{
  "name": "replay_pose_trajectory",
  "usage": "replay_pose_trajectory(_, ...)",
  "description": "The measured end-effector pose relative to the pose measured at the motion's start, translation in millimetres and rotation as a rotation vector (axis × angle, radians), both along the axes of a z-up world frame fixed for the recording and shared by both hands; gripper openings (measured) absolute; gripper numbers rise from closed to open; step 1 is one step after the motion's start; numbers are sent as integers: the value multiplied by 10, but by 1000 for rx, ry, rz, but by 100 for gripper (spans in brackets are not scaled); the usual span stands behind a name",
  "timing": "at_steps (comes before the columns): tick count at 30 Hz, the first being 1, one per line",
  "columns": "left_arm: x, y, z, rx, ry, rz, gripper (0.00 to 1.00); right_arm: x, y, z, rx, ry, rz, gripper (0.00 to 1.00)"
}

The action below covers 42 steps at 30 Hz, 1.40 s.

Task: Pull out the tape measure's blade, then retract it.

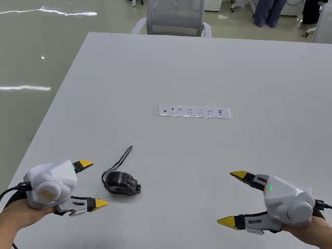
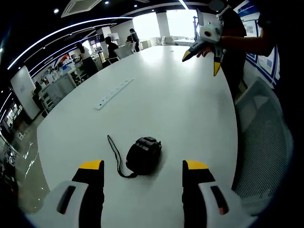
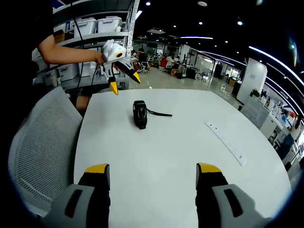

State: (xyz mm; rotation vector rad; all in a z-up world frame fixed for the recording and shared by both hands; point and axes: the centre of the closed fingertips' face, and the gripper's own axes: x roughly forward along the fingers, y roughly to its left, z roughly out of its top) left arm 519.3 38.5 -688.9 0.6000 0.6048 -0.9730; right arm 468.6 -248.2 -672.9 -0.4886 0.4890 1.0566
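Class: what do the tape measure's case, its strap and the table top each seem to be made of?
Tape measure case: likely black plastic or rubber, matt with dull highlights. Strap: thin black cord, lying in a limp loop. Table top: smooth white laminate or painted board, faintly glossy; cannot tell which.

I hold my left gripper [image 1: 93, 183] and right gripper [image 1: 232, 198] well apart, both with fingers [image 1: 98, 204] spread wide.

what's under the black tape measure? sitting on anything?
Just the bare white tabletop; the small black tape measure rests directly on it, thin black wrist strap trailing beside. Its underside is hidden.
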Motion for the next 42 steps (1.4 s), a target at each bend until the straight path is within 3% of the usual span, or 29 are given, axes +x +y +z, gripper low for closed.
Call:
replay_pose_trajectory(8, 76, -48, -68, 19, 30, -54, 60, 110, 176, -84, -20, 2, 76, 71)
replay_pose_trajectory(24, 186, -109, -300, 101, 43, -168, 50, 273, 529, -327, -41, 38, 208, 61)
replay_pose_trajectory(28, 190, -145, -352, 108, 58, -187, 47, 303, 604, -408, -45, 54, 221, 60)
replay_pose_trajectory(33, 226, -175, -447, 127, 76, -212, 47, 413, 692, -472, -47, 29, 215, 60)
replay_pose_trajectory(42, 261, -223, -647, 239, 93, -301, 41, 500, 963, -557, -15, 40, 236, 51)
